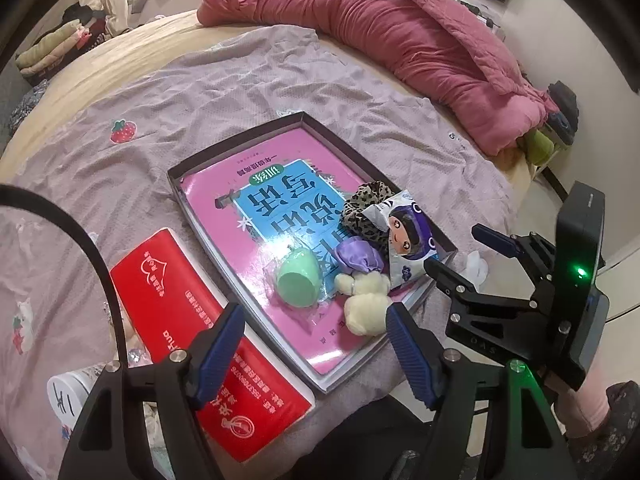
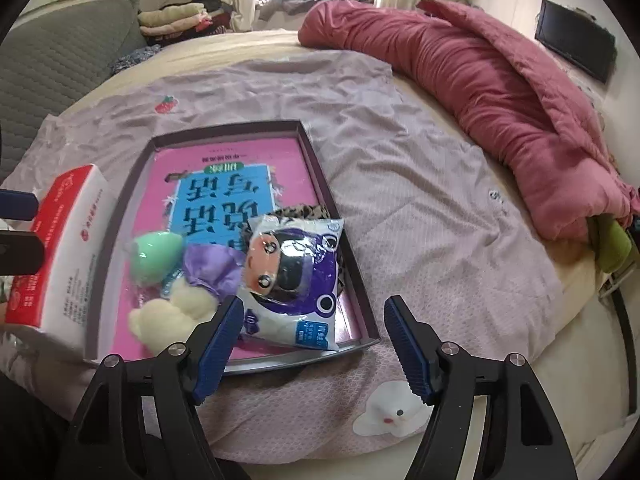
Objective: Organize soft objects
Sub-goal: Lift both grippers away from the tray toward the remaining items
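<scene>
Right gripper (image 2: 314,340) hovers over the near edge of the tray, jaws spread wide with nothing between them, and the left gripper (image 1: 316,346) is gaping too, empty, over the tray's near corner beside the red tissue box (image 1: 208,344). Biggest thing out there: the rumpled pink quilt (image 2: 480,92) heaped along the far side of the bed, then the lilac sheet (image 2: 420,208), thin and creased. On it sits the shallow dark tray (image 2: 320,184), rigid card walls, lined with a glossy pink book cover. And the soft things are all in it, bunched at the near end: a crinkly foil-look packet (image 2: 292,276) with a cartoon face, a leopard-print scrunchie (image 1: 362,210) tucked under it, a cream plush toy (image 2: 168,316) in a shiny purple top, a smooth mint-green egg shape (image 2: 154,254). The job looks nearly done to me; the sensible play is a clean retreat, lifting both grippers straight off so no fingertip snags that slippery packet or nudges the light tray.
</scene>
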The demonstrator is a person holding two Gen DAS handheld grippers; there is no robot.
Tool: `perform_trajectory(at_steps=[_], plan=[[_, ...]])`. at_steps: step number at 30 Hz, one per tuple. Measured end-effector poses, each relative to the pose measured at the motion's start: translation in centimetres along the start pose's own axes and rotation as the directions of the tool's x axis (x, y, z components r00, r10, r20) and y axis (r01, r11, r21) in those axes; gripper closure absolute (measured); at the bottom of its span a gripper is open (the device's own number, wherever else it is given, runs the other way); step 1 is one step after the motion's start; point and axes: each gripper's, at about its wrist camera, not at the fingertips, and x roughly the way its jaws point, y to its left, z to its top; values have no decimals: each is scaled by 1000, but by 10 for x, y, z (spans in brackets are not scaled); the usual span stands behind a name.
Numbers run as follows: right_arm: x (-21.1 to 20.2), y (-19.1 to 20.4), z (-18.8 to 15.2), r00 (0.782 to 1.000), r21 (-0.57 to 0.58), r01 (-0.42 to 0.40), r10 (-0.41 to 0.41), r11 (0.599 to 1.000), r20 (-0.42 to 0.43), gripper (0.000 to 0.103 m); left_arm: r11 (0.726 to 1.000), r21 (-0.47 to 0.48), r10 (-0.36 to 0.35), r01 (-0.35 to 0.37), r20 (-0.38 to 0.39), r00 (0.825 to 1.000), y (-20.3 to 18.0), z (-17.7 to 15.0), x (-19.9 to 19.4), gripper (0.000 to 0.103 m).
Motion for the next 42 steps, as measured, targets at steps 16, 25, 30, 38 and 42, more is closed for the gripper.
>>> perform_trajectory(at_steps=[16, 25, 30, 38, 42], plan=[[-81, 10, 34, 984, 129, 21, -43, 991, 172, 27, 999, -40, 19, -16, 77, 997, 13, -21, -48, 28], [-119, 25, 50, 969, 145, 7, -43, 989, 244, 27, 997, -69, 39, -30, 131, 991, 27, -39, -85, 28], [-139, 41, 56, 958, 119, 11, -45, 993, 285, 27, 994, -96, 58, -43, 167, 984, 42, -48, -108, 28], [-171, 66, 67, 939, 94, -31, -3, 995, 345, 27, 984, -150, 130, -100, 211, 969, 76, -64, -151, 28], [-184, 83, 71, 927, 68, -73, 43, 995, 372, 27, 976, -193, 147, -103, 231, 962, 97, -73, -173, 28]])
